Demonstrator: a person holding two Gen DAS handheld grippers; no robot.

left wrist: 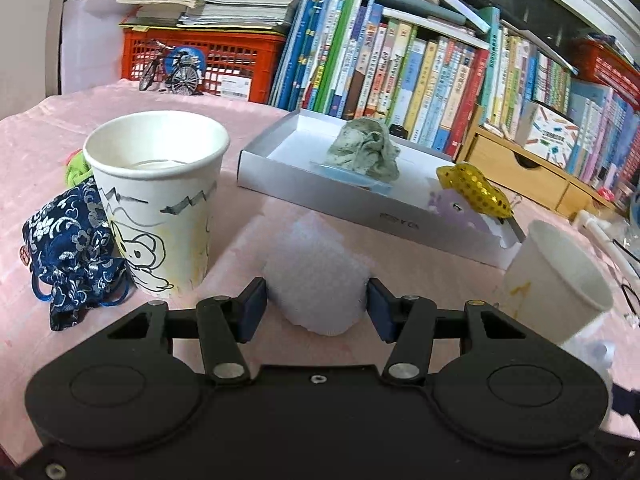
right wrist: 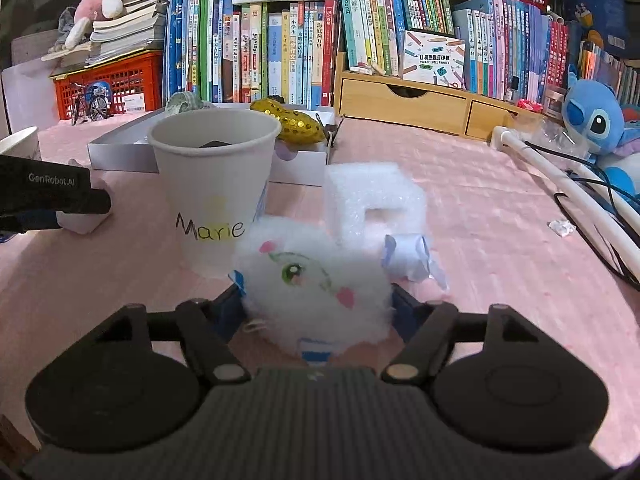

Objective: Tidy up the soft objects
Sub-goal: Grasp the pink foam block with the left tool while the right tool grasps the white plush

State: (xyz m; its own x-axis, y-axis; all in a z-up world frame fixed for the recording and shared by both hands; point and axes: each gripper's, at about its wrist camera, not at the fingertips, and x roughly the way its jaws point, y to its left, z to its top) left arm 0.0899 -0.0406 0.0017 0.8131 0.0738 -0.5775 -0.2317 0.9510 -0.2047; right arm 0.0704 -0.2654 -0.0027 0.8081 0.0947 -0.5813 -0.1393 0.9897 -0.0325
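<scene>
Foam wad (left wrist: 318,280), light and squashy, sits pinched at mid-body in my left gripper (left wrist: 317,312) over the pink cloth (left wrist: 40,140), while my right gripper (right wrist: 316,312) clasps the fluffy plush (right wrist: 312,280) likewise.

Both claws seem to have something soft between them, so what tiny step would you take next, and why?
Probably lift the left gripper slightly: its blue pads already press the pale lavender foam block from both sides. The open white cardboard box, holding a grey-green crumpled cloth, lies just behind. The right gripper closes around a fluffy white plush toy.
</scene>
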